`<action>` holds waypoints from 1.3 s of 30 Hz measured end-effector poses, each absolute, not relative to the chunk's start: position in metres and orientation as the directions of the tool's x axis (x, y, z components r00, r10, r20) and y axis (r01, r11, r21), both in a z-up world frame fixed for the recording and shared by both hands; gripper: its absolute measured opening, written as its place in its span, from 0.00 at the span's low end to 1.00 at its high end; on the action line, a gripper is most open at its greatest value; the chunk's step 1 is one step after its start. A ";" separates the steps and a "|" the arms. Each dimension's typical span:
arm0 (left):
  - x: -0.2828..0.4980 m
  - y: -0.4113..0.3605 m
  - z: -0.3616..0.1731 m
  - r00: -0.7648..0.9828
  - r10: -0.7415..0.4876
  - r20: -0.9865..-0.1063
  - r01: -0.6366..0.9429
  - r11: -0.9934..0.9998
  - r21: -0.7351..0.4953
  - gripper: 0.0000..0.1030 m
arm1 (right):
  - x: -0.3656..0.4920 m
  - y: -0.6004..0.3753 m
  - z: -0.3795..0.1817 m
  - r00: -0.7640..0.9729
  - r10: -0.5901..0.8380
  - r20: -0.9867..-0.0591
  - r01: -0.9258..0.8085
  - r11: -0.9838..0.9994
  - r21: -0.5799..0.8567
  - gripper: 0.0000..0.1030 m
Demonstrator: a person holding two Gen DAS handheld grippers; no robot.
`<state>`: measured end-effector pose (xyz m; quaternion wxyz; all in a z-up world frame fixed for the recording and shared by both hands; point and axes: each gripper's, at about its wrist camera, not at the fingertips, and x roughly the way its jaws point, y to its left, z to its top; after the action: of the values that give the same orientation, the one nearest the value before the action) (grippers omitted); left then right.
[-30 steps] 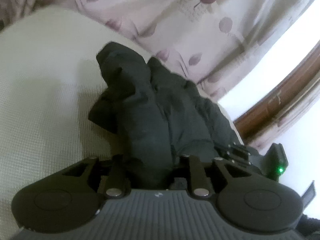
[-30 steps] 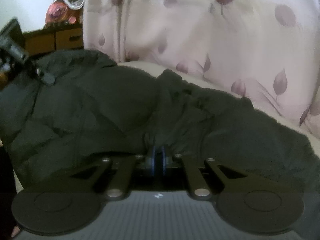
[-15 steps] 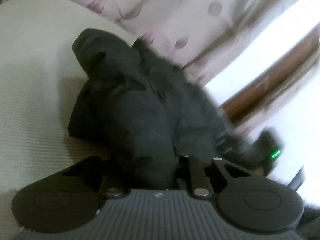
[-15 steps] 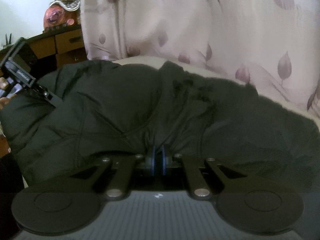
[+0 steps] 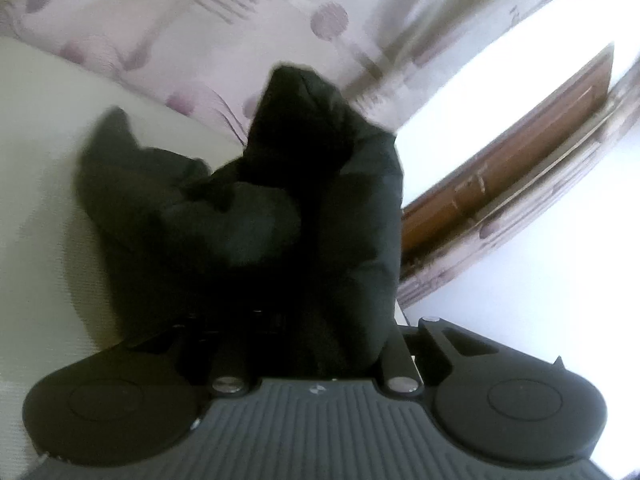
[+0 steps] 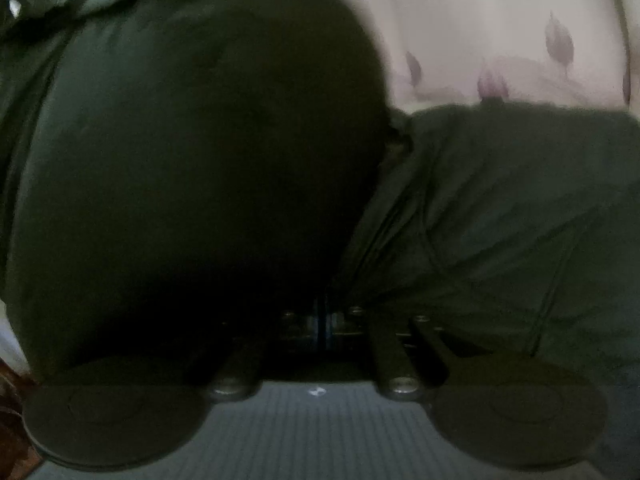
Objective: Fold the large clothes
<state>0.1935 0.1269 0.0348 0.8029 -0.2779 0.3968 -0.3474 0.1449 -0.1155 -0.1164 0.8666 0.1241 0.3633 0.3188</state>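
A large dark padded jacket (image 5: 280,216) lies bunched on a cream bed cover (image 5: 40,184). My left gripper (image 5: 316,320) is shut on a thick fold of the jacket, which hides its fingertips and rises in front of the camera. In the right wrist view the jacket (image 6: 500,208) fills most of the frame, with a big fold (image 6: 192,152) lifted close to the lens on the left. My right gripper (image 6: 322,316) is shut on the jacket's edge, its blue pads pressed together.
A pale curtain with purple leaf prints (image 5: 224,20) hangs behind the bed; it also shows in the right wrist view (image 6: 500,32). A brown wooden frame (image 5: 500,184) and a bright white wall stand at the right.
Both grippers have swung the jacket up and over. The fold now stands much closer to both cameras, hiding the dresser and the left gripper seen earlier in the right view.
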 end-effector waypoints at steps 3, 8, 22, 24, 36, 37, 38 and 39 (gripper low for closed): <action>0.207 0.086 0.038 0.442 -0.768 -0.463 0.332 0.620 -0.710 0.20 | 0.154 -0.134 -0.122 0.490 0.720 -0.491 -0.403 0.687 0.605 0.05; 0.225 0.040 0.031 0.414 -0.802 -0.431 0.377 0.582 -0.720 0.34 | 0.153 -0.195 -0.120 0.503 0.739 -0.447 -0.317 0.640 0.700 0.06; 0.206 -0.022 -0.030 0.521 -0.834 -0.183 0.527 0.483 -0.699 0.83 | 0.126 -0.375 -0.074 0.696 0.687 -0.207 -0.297 0.538 0.789 0.90; 0.197 -0.024 -0.038 0.564 -0.813 -0.146 0.530 0.492 -0.691 0.84 | 0.134 -0.383 -0.071 0.683 0.711 -0.167 -0.303 0.484 0.821 0.90; 0.145 -0.046 -0.049 0.633 -0.770 -0.080 0.675 0.600 -0.430 0.89 | 0.246 -0.344 -0.027 0.438 0.821 -0.367 -0.312 0.522 0.794 0.99; 0.142 -0.049 -0.050 0.633 -0.771 -0.077 0.684 0.603 -0.412 0.90 | 0.253 -0.338 -0.026 0.421 0.816 -0.396 -0.323 0.543 0.775 0.99; 0.140 -0.049 -0.052 0.635 -0.769 -0.078 0.687 0.608 -0.398 0.90 | 0.258 -0.330 -0.026 0.403 0.806 -0.433 -0.341 0.571 0.747 0.99; 0.136 -0.048 -0.052 0.633 -0.770 -0.079 0.691 0.608 -0.390 0.90 | 0.263 -0.320 -0.024 0.387 0.794 -0.469 -0.362 0.599 0.714 0.99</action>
<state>0.1365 -0.0484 -0.0519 0.8886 -0.1638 0.1203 -0.4112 0.2631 -0.3202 -0.0235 0.7915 0.2591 0.4160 0.3652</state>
